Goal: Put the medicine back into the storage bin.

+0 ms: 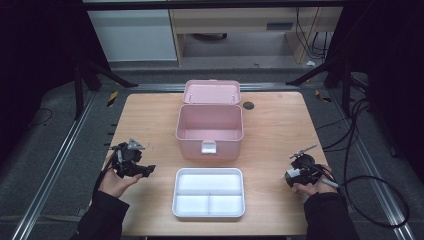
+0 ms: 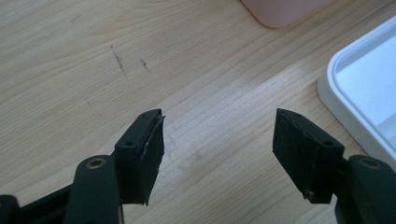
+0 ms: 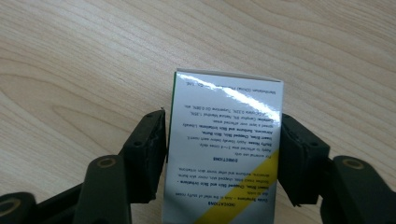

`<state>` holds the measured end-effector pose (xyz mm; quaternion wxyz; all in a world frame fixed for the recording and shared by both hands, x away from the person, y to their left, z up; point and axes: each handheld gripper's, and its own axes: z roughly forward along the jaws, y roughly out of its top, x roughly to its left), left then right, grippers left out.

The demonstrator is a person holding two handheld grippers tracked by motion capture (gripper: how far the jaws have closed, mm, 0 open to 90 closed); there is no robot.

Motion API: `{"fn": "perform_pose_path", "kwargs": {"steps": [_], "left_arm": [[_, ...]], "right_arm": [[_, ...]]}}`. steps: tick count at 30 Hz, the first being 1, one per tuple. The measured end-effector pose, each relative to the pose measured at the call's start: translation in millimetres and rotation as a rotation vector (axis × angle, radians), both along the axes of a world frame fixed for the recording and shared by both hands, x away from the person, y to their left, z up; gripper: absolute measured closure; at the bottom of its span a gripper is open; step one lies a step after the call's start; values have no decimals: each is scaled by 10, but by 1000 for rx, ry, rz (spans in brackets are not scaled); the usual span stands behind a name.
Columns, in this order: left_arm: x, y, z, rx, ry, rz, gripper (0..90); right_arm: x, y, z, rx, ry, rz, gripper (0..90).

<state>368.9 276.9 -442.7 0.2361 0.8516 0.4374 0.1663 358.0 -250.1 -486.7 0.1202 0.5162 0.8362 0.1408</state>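
A small white carton (image 3: 224,154) with printed text, a yellow stripe and a green edge lies on the wooden table (image 3: 93,56). My right gripper (image 3: 223,121) has a pad against each of its long sides. From above, that gripper (image 1: 295,176) is low at the table's right side, in a person's hand. My left gripper (image 1: 146,170) hovers at the table's left, jaws wide apart. Between its jaws the left gripper (image 2: 218,140) has nothing but bare wood. A pink storage box (image 1: 210,145) stands open in the middle, its lid (image 1: 211,92) folded back.
A white divided tray (image 1: 209,171) sits near the front edge, below the pink box; its corner (image 2: 355,93) lies just right of the left gripper's jaws. A black round grommet (image 1: 248,105) is set into the tabletop behind the box. Cables trail off the table's right side.
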Motion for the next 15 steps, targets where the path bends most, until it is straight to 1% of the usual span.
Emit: {"fn": "perform_pose_path", "kwargs": {"steps": [1,4,8,10,13,14,15], "left_arm": [[0,-1,-1,2,0,-1,335],[1,3,4,2,2,-2,338],[3,0,-3,6,4,-2,341],[5,-1,-4,6,7,-2,342],[6,1,-7,9,9,-3,342],[7,2,-8,8,10,-3,342],[9,4,-11,8,11,-2,342]], "right_arm": [[3,0,1,-11,1,6,421],[9,7,0,-6,16,2,427],[25,23,-42,-29,35,21,434],[33,30,-24,-19,48,5,452],[39,22,-18,-11,51,12,454],[39,19,-9,-3,50,13,454],[33,26,36,17,38,10,454]]}}
